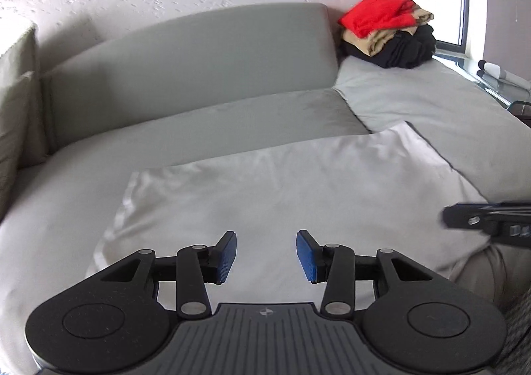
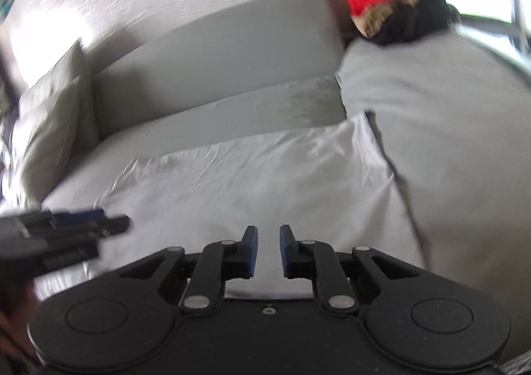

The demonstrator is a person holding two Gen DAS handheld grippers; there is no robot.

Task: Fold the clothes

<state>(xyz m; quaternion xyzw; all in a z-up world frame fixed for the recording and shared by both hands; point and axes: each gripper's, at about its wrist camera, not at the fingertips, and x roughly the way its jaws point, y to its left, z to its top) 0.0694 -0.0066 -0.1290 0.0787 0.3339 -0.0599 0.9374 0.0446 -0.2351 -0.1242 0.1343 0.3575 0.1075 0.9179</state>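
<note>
A white garment (image 1: 282,182) lies spread flat and lightly creased on the grey sofa seat (image 1: 232,116); the right wrist view shows it too (image 2: 249,175). My left gripper (image 1: 266,242) hovers over its near part, jaws open, nothing between the blue pads. My right gripper (image 2: 268,235) is over the near edge of the same garment with only a narrow gap between its pads, and no cloth in that gap. Each gripper shows in the other's view: the right gripper (image 1: 464,217) at the right edge, the left gripper (image 2: 99,219) at the left, blurred.
A pile of clothes (image 1: 398,43), red on top of tan and black, sits at the sofa's far right corner by the window. The grey backrest (image 1: 199,52) runs behind the seat. A pale cushion (image 1: 16,109) stands at the left end. A ledge (image 1: 497,82) holds small items.
</note>
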